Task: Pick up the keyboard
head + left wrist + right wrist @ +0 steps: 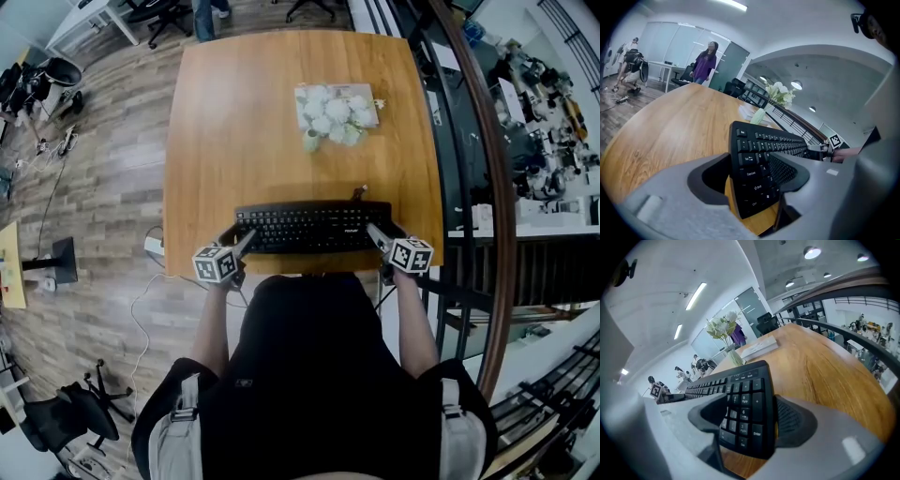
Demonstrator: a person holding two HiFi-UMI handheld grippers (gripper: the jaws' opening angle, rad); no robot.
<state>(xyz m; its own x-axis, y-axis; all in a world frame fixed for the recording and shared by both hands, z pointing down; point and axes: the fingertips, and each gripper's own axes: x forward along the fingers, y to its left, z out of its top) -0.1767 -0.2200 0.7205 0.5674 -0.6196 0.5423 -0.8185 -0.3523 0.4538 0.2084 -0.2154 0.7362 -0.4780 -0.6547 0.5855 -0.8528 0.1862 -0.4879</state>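
Note:
A black keyboard (309, 227) lies crosswise over the near edge of the wooden table (244, 122). My left gripper (246, 242) is clamped on its left end and my right gripper (375, 234) on its right end. In the left gripper view the keyboard (759, 159) stands tilted between the grey jaws of the left gripper (750, 180), one pad on the keys and the other behind the case. In the right gripper view the number-pad end of the keyboard (743, 404) sits the same way in the right gripper (750, 420). The far gripper's marker cube (835, 140) shows at the other end.
A vase of white flowers (330, 117) stands on a white book (366, 101) at the table's far right. A curved railing (487, 187) runs along the right side. Office chairs (164, 14) and people stand beyond the far edge. A power strip (155, 247) with cables lies on the floor at left.

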